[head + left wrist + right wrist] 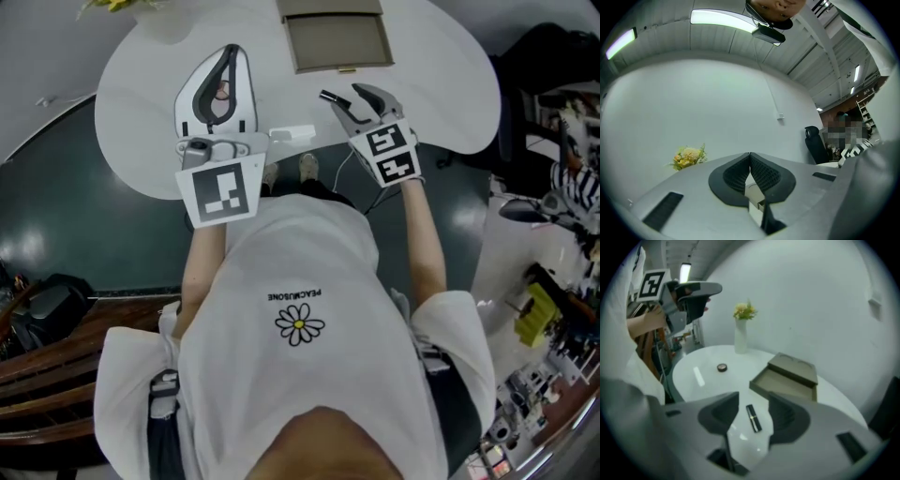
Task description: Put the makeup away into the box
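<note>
— Which step is in hand?

— A pickup, it seems. The right gripper [753,401] tilts down over the table [701,380] with its jaws spread, and the black lipstick [753,418] lies flat on the tabletop between them, not yet pinched.

— And the left gripper [750,157]?

— Its jaws are pressed together on nothing, and it points level at the wall.

— What does the next move call for?

— Probably lowering, closing across the tube's narrow sides, then carrying it to the open box [782,389] just beyond. A small round compact [722,367] lies farther off.
</note>
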### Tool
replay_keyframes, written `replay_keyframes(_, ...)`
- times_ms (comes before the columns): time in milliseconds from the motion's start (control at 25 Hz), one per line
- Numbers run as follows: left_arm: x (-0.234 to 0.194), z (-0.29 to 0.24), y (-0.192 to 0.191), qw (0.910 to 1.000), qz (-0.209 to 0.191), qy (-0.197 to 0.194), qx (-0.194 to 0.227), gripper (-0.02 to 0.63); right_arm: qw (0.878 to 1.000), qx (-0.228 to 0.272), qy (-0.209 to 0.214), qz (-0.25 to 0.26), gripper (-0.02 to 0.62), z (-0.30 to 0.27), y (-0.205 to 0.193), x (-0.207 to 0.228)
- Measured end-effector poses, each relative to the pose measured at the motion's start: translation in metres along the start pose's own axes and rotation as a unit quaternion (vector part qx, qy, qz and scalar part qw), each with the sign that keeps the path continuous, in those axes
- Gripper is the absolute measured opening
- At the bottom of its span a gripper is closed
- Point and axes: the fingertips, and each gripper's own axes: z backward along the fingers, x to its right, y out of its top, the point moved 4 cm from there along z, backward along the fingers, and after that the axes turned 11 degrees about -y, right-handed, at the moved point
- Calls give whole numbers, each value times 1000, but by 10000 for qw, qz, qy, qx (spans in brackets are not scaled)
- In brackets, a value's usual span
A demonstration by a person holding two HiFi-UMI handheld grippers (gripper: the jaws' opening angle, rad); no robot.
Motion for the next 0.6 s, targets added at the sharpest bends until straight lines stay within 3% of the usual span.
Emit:
replay_keyframes(280,-7,2,-1,9998,-127,157,-90,21,9862,-797,835,1183,196,-44,-44,-7)
replay_keyframes(600,-17,12,-11,9987,-152,399,-283,21,9694,-1376,1094,1713,168,-65,-67,-11)
